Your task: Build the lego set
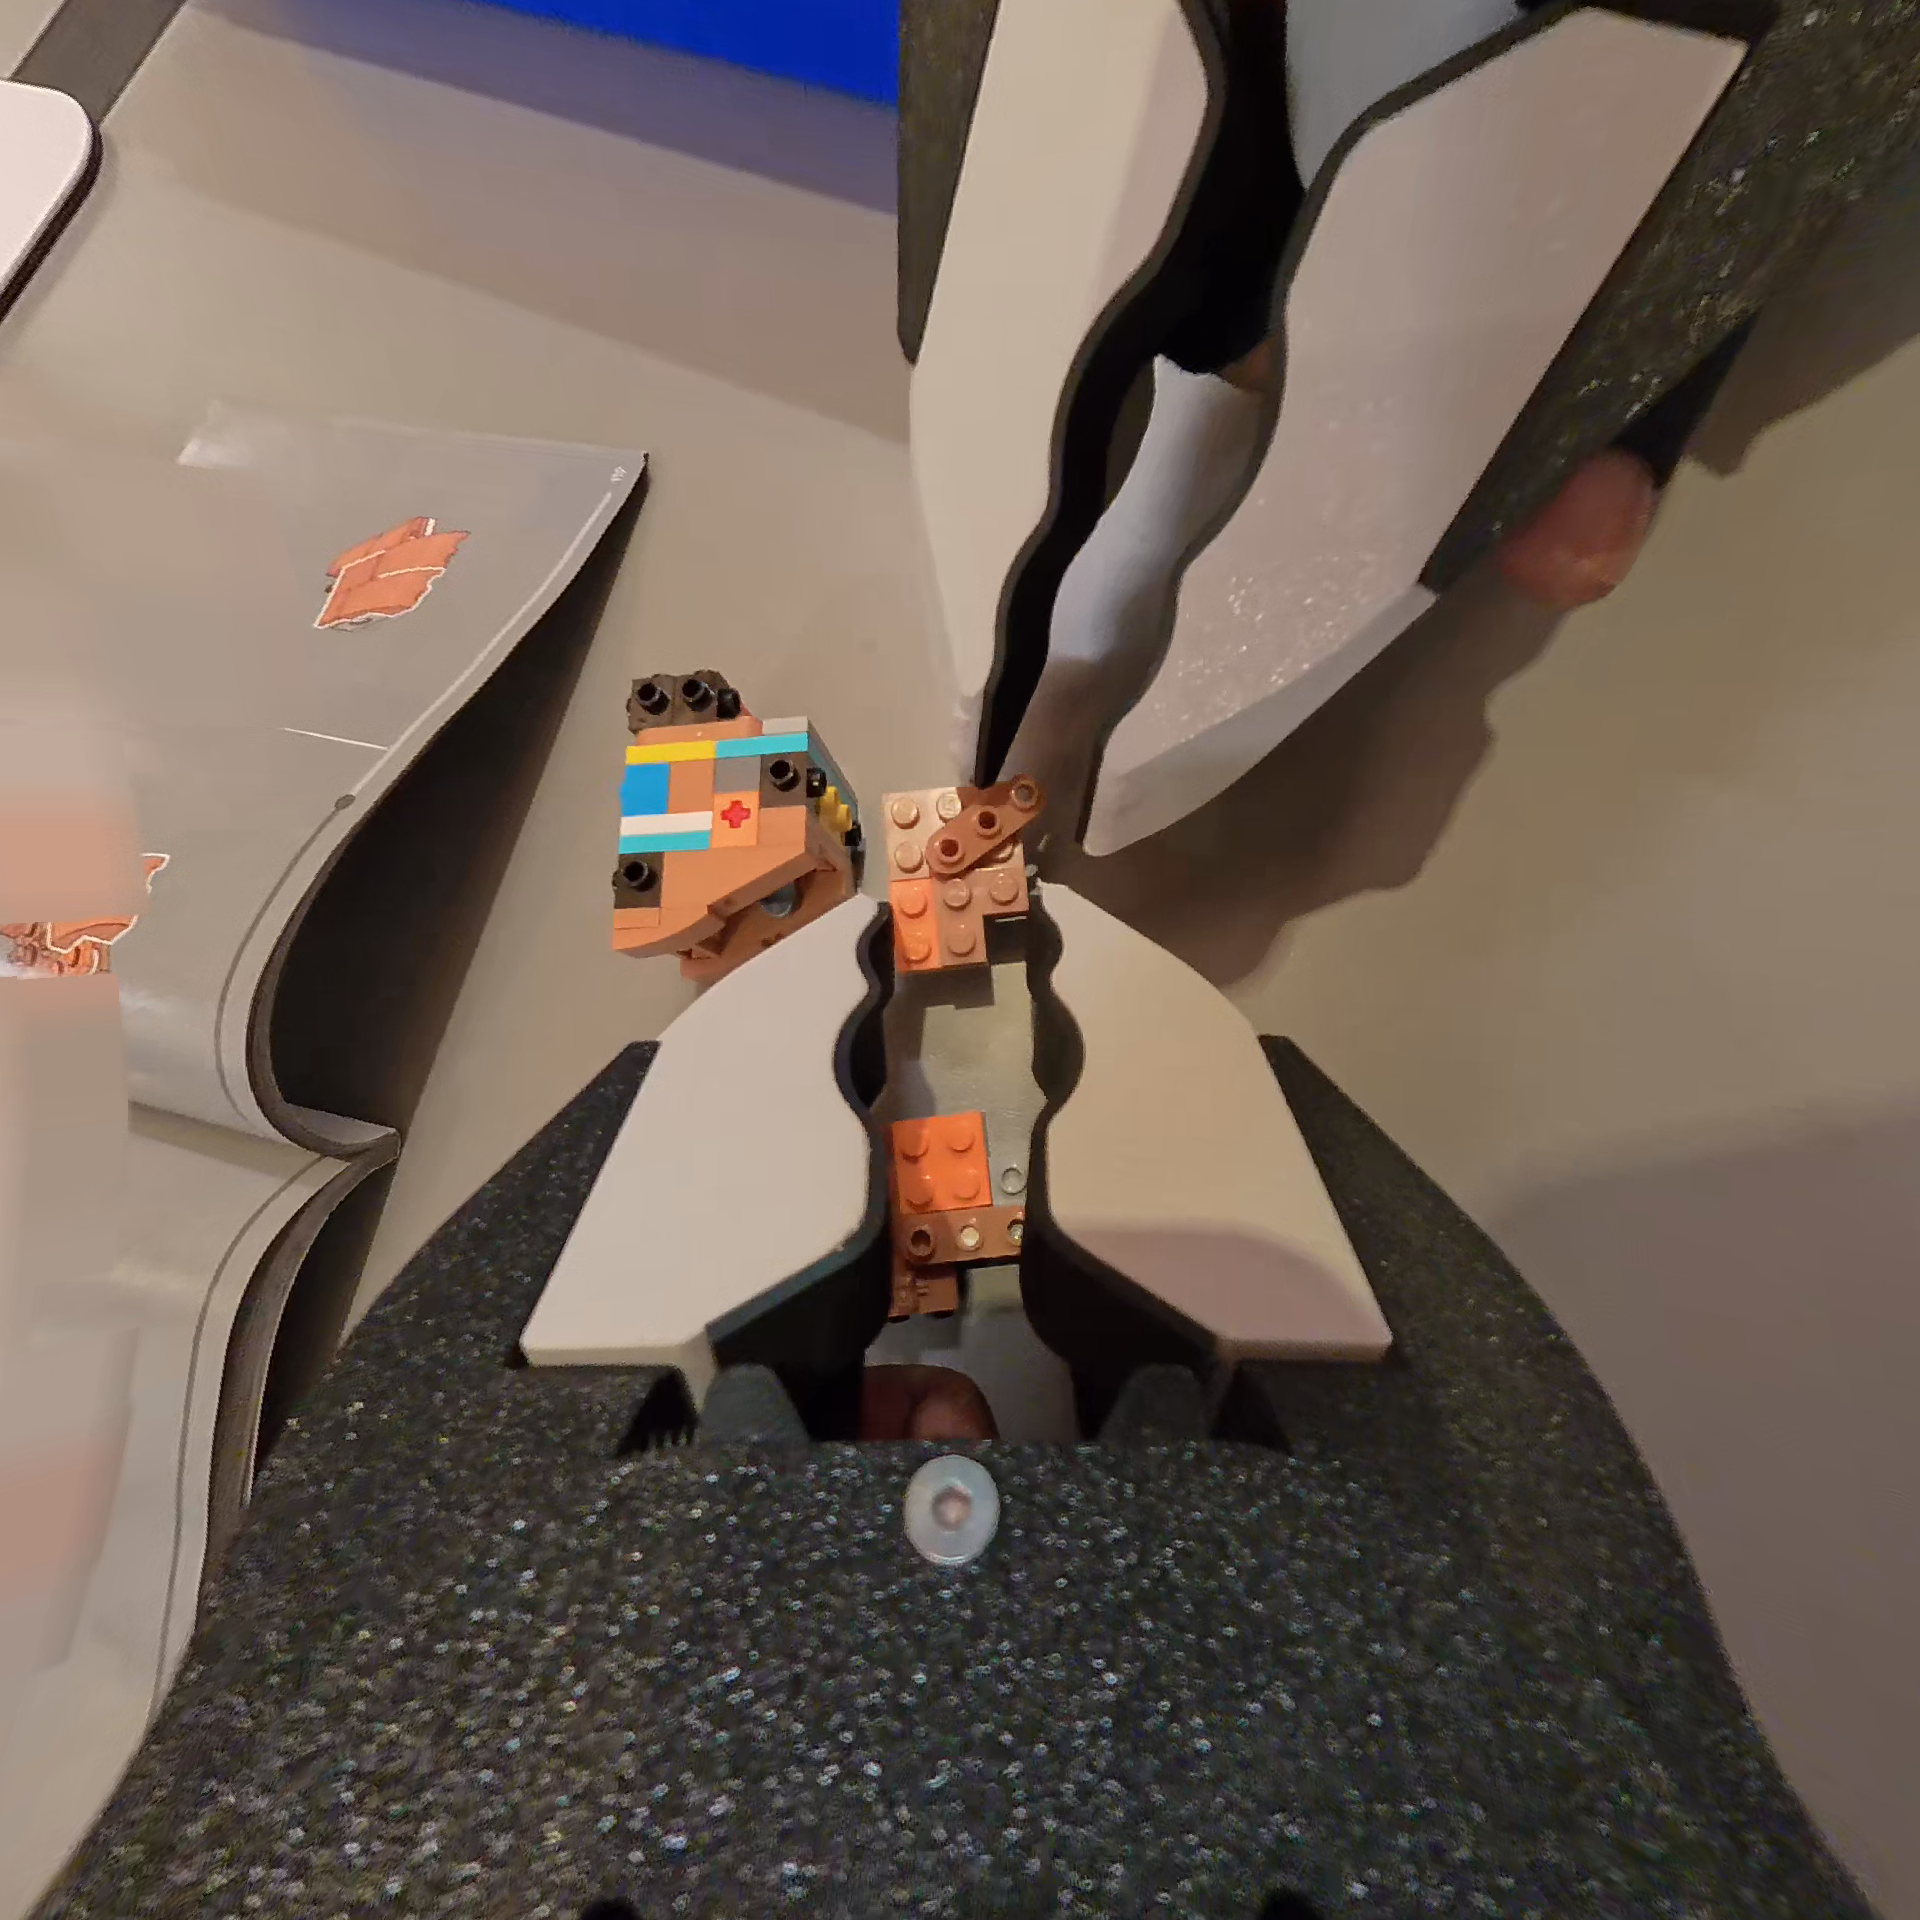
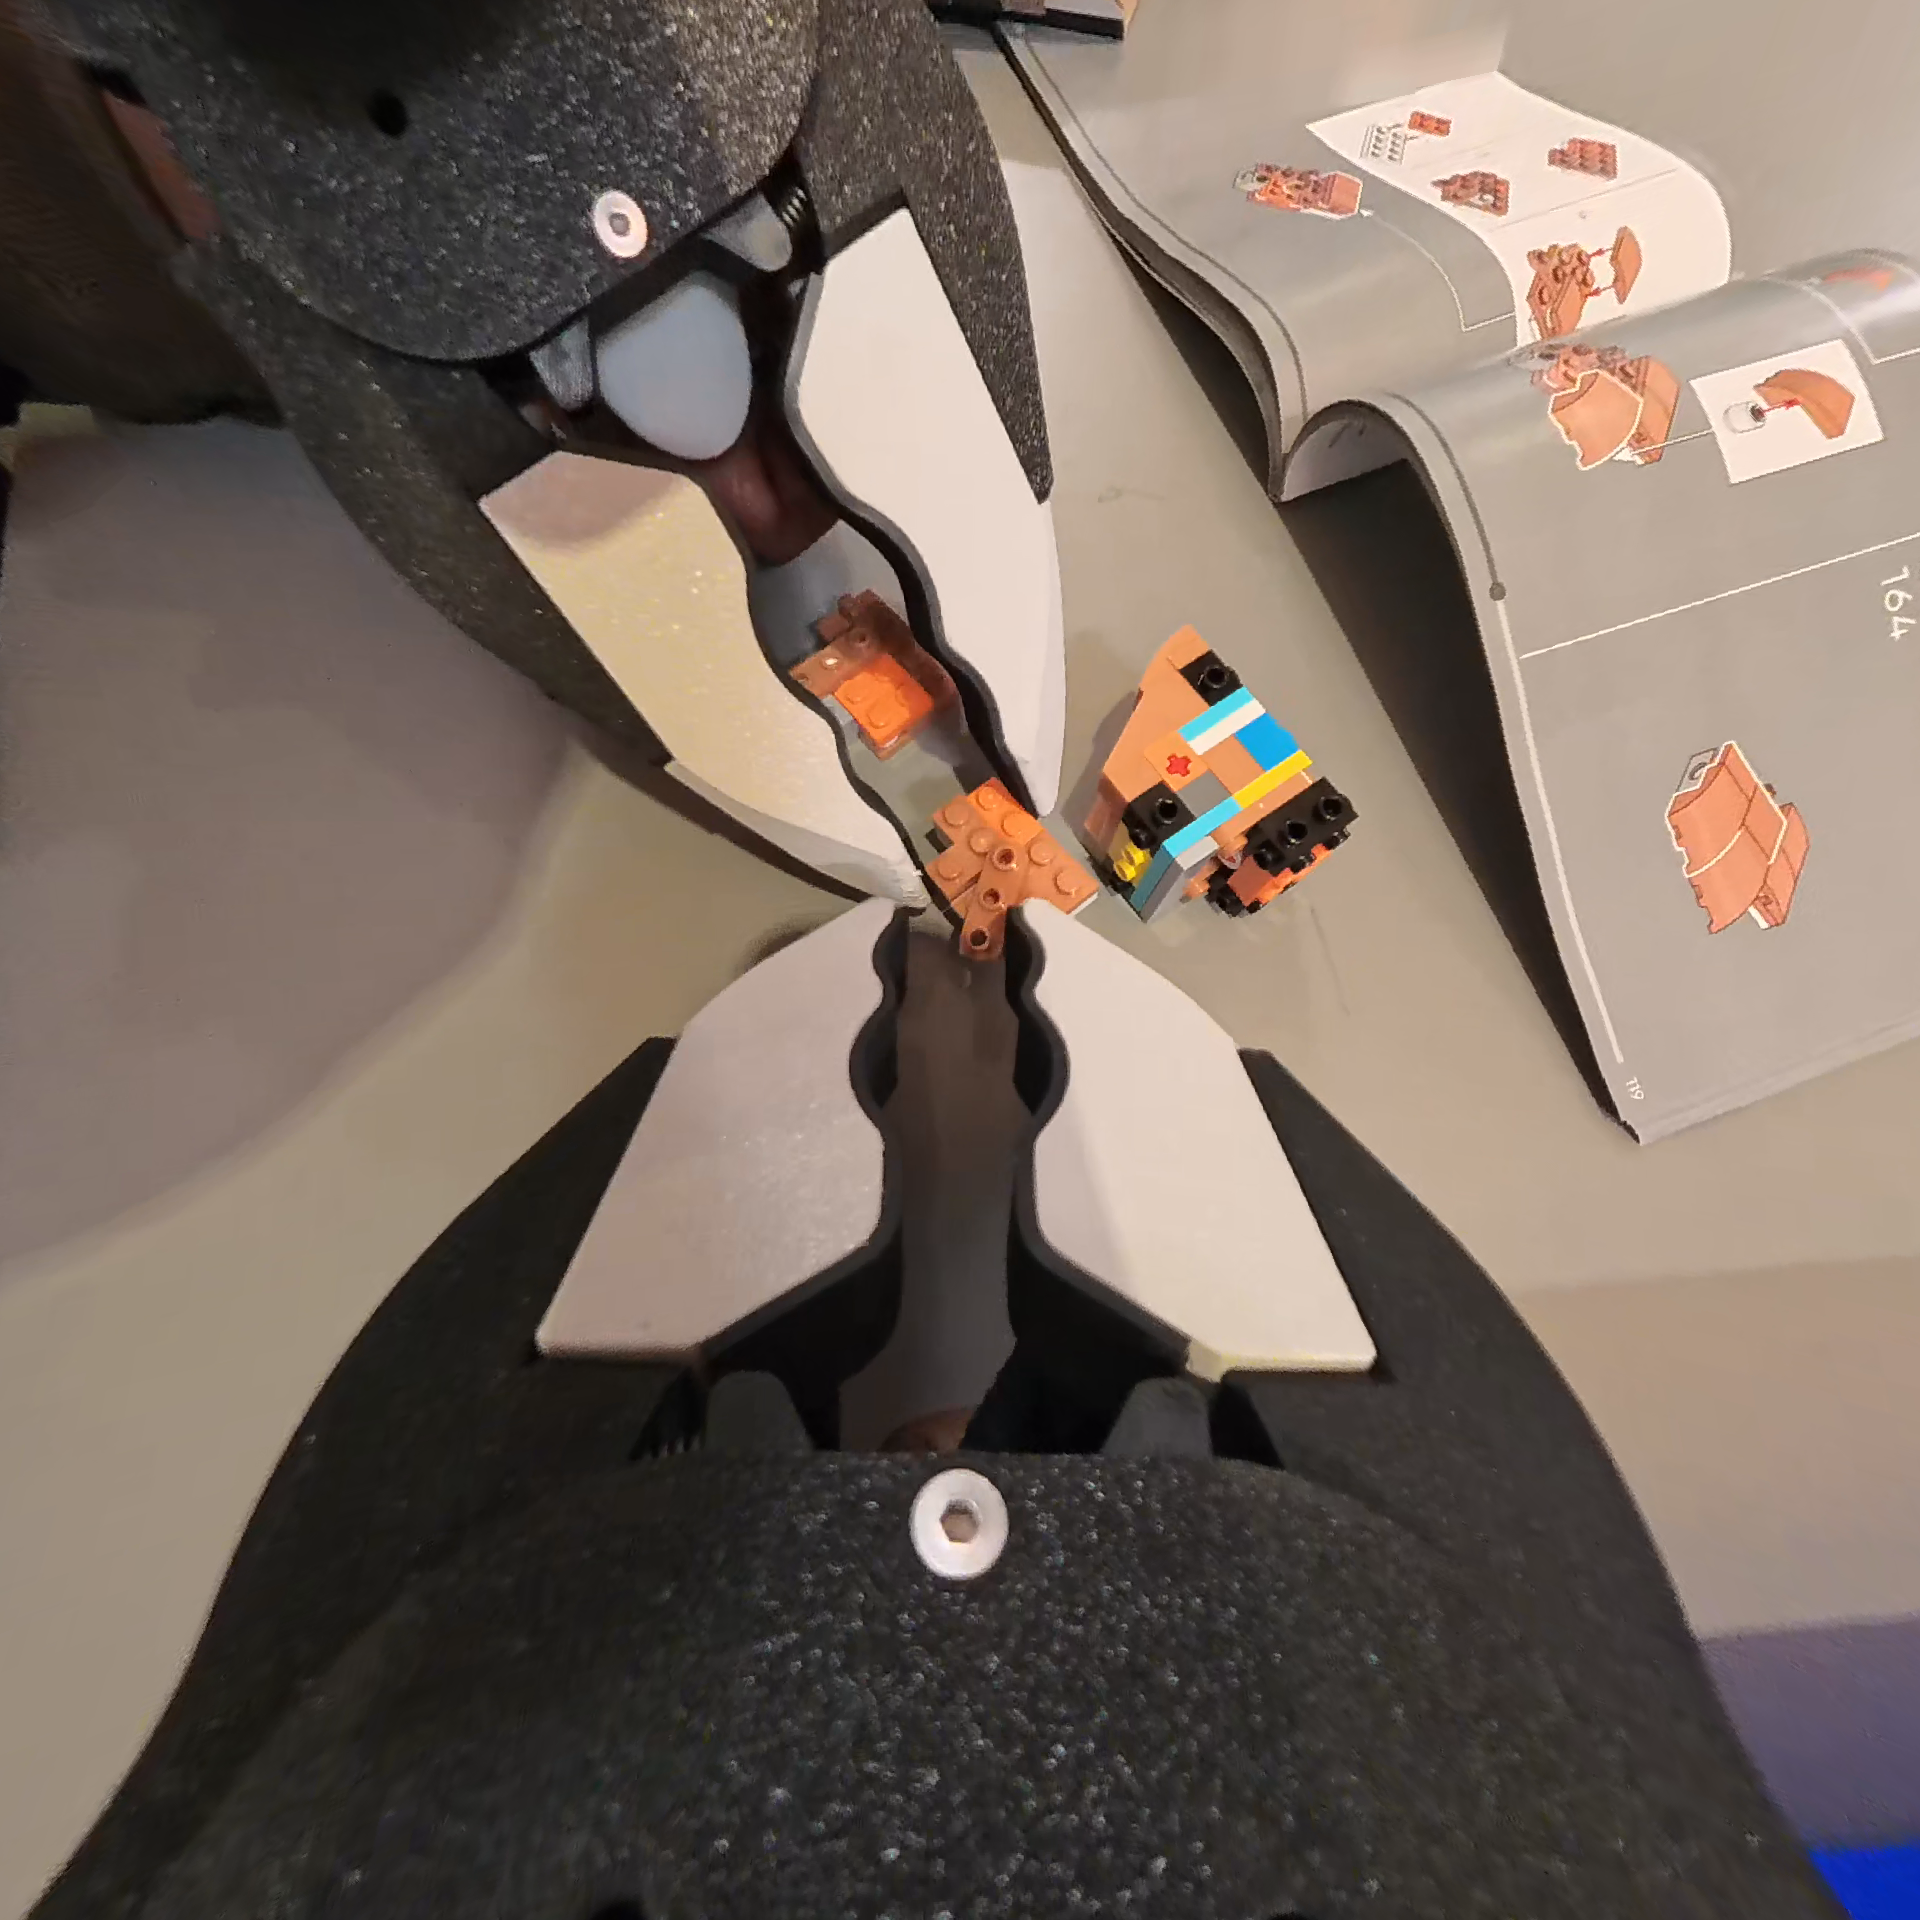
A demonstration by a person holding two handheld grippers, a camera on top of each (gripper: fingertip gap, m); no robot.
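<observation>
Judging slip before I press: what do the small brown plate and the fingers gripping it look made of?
The small brown plate looks like hard moulded plastic, glossy, with highlights on its studs. The right hand-held gripper pinches it; its fingers look like rigid pale grey plastic, matte, edged inside with a thin black liner, possibly rubber or foam. The left hand-held gripper looks the same.

The brown-and-orange brick assembly is partly hidden between the left tool's fingers, its middle lost in shadow. The small brown plate's gripped end vanishes inside the right tool. The instruction booklet is cut off at the right edge of the frame. A blurred patch covers the left edge of the left wrist view.
</observation>
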